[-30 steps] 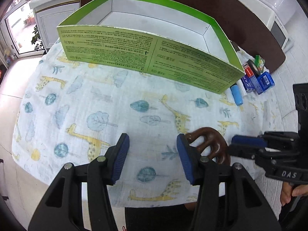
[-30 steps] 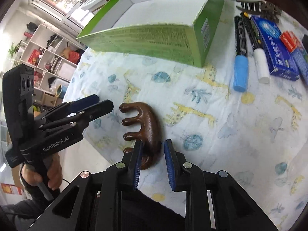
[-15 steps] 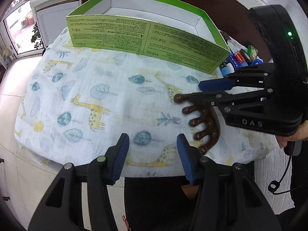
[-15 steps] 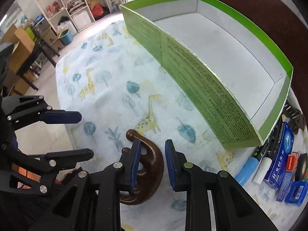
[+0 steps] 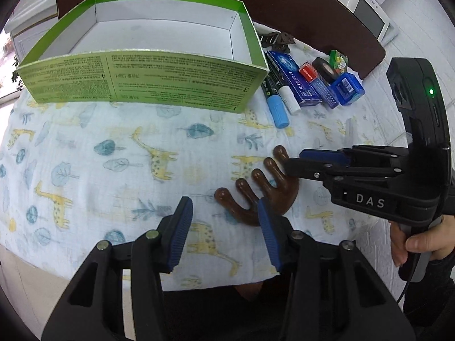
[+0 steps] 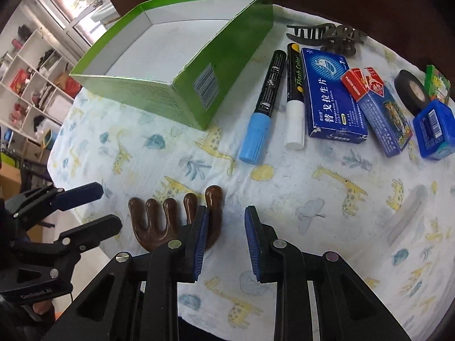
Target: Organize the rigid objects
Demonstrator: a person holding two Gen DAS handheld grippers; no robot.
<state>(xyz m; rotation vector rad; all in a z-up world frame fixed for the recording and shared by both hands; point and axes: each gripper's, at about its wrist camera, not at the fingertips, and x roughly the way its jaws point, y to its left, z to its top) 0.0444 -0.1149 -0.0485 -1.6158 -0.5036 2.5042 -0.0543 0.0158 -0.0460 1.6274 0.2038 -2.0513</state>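
A brown wooden comb [image 5: 256, 193] [image 6: 167, 221] with thick prongs lies flat on the giraffe-print cloth [image 5: 113, 156], prongs toward the far side. My right gripper [image 6: 226, 238] [image 5: 293, 160] is open over bare cloth, and its left finger [image 6: 199, 236] covers the comb's right edge. My left gripper [image 5: 224, 233] [image 6: 93, 210] hovers just left of the comb. Its jaws are closing with nothing between them, and its right finger [image 5: 267, 233] overlaps the comb's handle. The open green box [image 5: 142, 85] [image 6: 170, 56] stands empty at the back.
Right of the box lie two markers [image 6: 273, 105], a blue tablet box [image 6: 330, 96], a red-and-blue pack [image 6: 375, 108], black tape [image 6: 412, 91], a small blue box [image 6: 435, 130] and a hair claw [image 6: 327, 37]. A dark chair back [image 5: 284, 5] stands behind. A hand [image 5: 418, 241] holds the right gripper.
Half a second ago my right gripper carried the comb above the cloth. Now the comb rests on the cloth outside its jaws. The left gripper's jaws have narrowed and both views have swung right.
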